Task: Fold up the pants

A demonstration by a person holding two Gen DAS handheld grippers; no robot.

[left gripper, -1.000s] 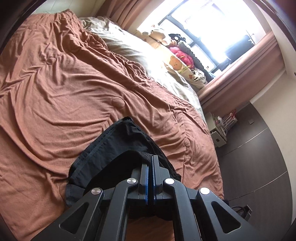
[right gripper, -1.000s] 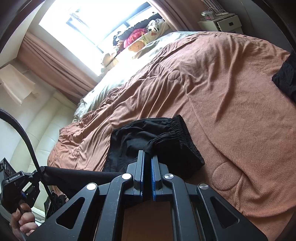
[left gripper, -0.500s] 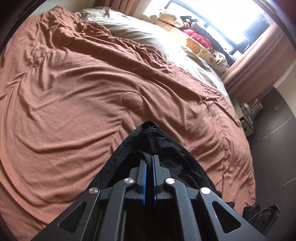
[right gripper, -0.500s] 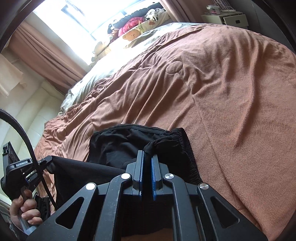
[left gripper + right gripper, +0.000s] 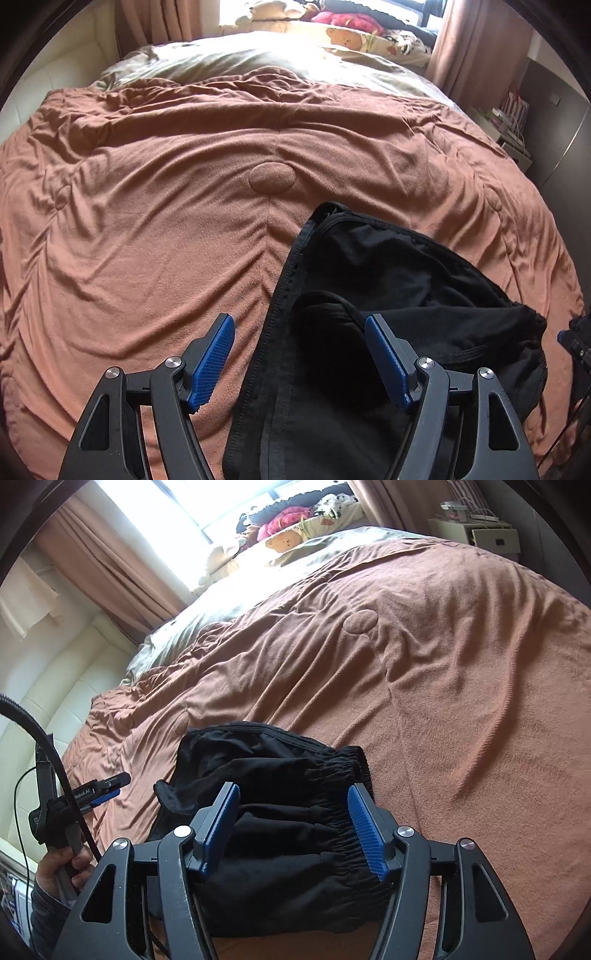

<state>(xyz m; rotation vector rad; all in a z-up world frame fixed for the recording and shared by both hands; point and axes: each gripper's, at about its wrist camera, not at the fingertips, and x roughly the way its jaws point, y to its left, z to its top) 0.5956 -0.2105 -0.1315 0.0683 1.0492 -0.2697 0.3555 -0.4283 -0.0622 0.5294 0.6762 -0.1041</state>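
My left gripper (image 5: 299,354) and right gripper (image 5: 293,827) both gape, released, above the bunched black fabric pants (image 5: 280,812). The elastic waistband (image 5: 347,812) faces right on the rumpled brown fleece blanket (image 5: 443,664); I can't tell their long axis.

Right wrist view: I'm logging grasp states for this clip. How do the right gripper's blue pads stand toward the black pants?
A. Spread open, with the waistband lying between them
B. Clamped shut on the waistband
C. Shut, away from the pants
A: the right gripper has its blue pads spread wide, with the elastic waistband of the black pants lying ungripped between them on the brown blanket.
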